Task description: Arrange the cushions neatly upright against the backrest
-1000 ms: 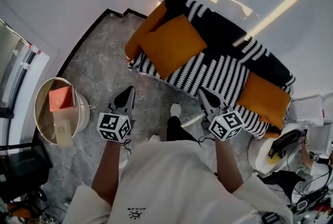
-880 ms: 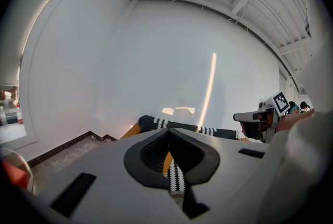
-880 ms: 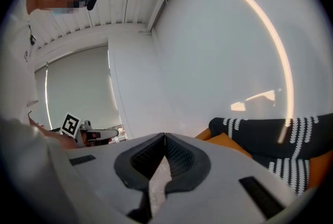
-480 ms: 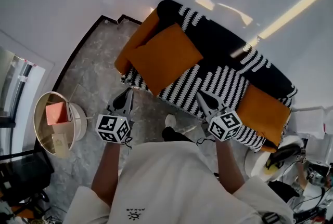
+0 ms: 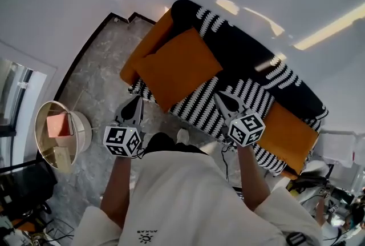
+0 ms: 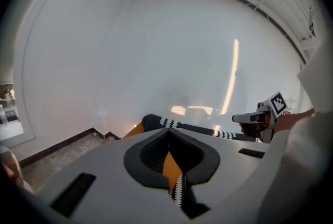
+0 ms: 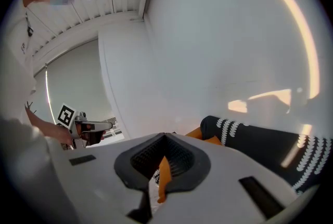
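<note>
Nothing done yet, I judge. Left gripper (image 5: pixel 136 103) and right gripper (image 5: pixel 222 97) both have jaws together, empty, at the sofa (image 5: pixel 228 96) front. One orange cushion (image 5: pixel 177 65) lies on the seat ahead of the left gripper, the other cushion (image 5: pixel 293 128) just right of the right gripper. Both still need standing against the backrest (image 5: pixel 245 48).

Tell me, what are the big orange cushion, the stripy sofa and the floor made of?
The big orange cushion looks like soft matte cloth: it is puffy and has no shine. The stripy sofa seems to be cloth too, black with white stripes; woven or printed, I cannot tell. The floor looks like grey stone or tile, going by its cloudy marbled pattern.
</note>
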Action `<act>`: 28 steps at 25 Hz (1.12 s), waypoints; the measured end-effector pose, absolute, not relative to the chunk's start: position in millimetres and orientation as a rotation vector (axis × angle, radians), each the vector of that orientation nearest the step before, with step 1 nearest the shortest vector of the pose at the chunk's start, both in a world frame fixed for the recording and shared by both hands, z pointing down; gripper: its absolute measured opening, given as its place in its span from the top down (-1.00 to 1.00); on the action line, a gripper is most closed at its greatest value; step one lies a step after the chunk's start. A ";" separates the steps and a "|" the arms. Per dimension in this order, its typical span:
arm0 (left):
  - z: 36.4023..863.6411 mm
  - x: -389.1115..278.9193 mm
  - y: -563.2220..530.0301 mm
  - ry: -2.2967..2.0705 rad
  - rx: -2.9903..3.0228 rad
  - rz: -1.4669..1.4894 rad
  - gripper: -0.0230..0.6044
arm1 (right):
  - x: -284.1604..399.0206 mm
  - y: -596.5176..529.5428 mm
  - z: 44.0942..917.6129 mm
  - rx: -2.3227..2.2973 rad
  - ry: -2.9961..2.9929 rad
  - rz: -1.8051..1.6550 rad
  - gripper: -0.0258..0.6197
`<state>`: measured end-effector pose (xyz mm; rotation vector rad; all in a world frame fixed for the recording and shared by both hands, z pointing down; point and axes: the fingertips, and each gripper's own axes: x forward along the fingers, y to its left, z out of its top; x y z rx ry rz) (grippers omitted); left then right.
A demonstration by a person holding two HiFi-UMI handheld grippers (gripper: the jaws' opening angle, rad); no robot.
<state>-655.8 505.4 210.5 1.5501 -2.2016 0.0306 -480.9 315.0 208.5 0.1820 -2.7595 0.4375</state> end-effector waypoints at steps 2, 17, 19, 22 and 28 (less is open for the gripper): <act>220.4 -664.8 502.0 -2.201 1.516 0.037 0.87 | -490.6 305.6 210.1 0.175 -2.757 0.437 0.85; 300.4 -780.0 441.0 -2.066 1.496 0.086 0.87 | -606.0 243.3 262.6 0.280 -2.655 0.443 0.85; 319.8 -793.9 435.6 -2.042 1.465 0.079 0.87 | -623.7 231.3 283.3 0.292 -2.617 0.457 0.85; 349.0 -812.1 422.9 -2.031 1.421 0.097 0.87 | -649.4 208.5 313.1 0.315 -2.564 0.449 0.85; 416.3 -849.4 401.9 -2.004 1.307 0.108 0.86 | -693.7 151.3 379.4 0.360 -2.476 0.438 0.85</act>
